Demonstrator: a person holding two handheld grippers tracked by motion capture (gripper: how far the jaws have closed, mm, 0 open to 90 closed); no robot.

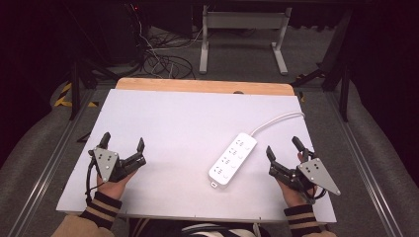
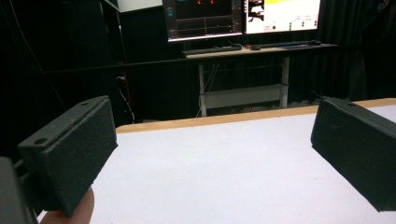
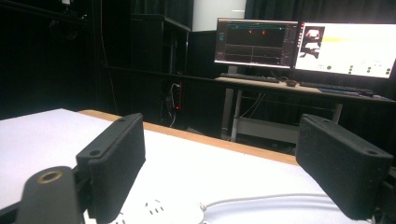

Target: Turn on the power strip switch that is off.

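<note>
Power strip [image 1: 232, 159]: it lay on the white table [image 1: 173, 123], right of centre, near the right gripper [image 1: 282, 149].
High view: whole strip and its cord.
Right gripper view: one strip end with its cord, and monitors [image 3: 299, 44] far behind.
Left gripper [image 1: 123, 141]: jaws wide apart, holding nothing.
Right gripper: jaws wide apart, touching nothing.

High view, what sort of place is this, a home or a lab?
Probably a lab or recording workspace: a white table bearing just a power strip, a desk with two monitors showing graphs behind it, black curtains around, and loose cables on the floor.
</note>
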